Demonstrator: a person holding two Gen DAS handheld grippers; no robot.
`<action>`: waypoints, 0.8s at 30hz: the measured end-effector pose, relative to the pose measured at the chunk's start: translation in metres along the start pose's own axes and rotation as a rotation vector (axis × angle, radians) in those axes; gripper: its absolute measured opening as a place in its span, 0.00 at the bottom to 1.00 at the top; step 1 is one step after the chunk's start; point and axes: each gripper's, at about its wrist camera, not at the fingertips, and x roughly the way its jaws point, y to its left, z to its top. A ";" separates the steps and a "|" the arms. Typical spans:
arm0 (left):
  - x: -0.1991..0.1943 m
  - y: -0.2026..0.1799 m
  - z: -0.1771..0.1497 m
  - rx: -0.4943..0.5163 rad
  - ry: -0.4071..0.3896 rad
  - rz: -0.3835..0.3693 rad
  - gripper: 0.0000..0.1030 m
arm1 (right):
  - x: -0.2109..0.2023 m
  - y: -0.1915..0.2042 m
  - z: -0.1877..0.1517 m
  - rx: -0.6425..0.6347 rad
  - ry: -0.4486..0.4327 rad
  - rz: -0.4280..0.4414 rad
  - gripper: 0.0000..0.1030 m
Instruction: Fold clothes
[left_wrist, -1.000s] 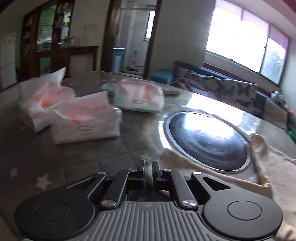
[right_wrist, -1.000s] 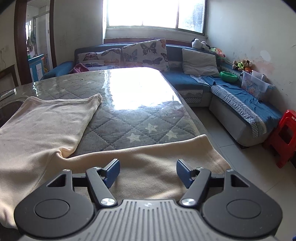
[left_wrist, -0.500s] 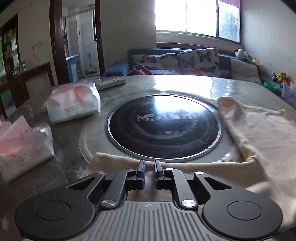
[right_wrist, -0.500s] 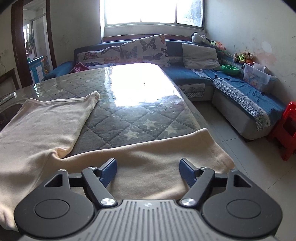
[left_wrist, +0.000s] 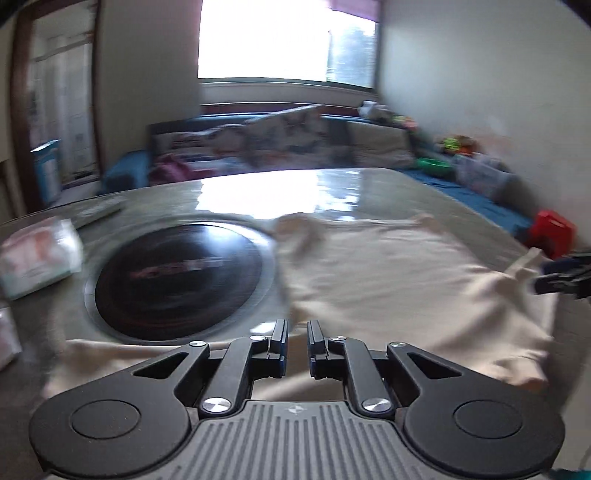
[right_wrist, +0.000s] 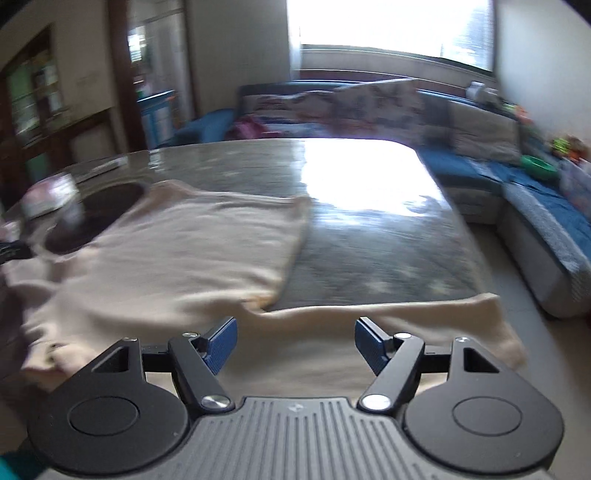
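Observation:
A cream garment lies spread on the glass-topped table, partly over a round black hob. My left gripper is at the garment's near edge, its fingers closed to a narrow gap with cream cloth in it. In the right wrist view the garment reaches from the left across the near edge, with one long part running right. My right gripper hangs wide open just above that near part, with nothing between its blue pads. It also shows at the right edge of the left wrist view. Both views are motion-blurred.
A tissue pack and a remote lie left of and behind the hob. A blue sofa with cushions runs along the far and right sides. A red stool stands on the floor at the right.
The left wrist view has swung right, from the tissue packs to the hob and garment, staying shut. The right wrist view has turned left and stays open. Both frames are now blurred.

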 end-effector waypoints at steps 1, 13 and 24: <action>0.003 -0.009 -0.001 0.019 0.006 -0.036 0.12 | 0.001 0.011 0.001 -0.029 0.007 0.039 0.69; 0.021 -0.073 -0.038 0.208 0.121 -0.244 0.09 | 0.022 0.092 -0.022 -0.280 0.112 0.245 0.60; 0.040 -0.048 0.011 0.146 0.111 -0.238 0.12 | 0.010 0.064 0.008 -0.217 0.074 0.264 0.59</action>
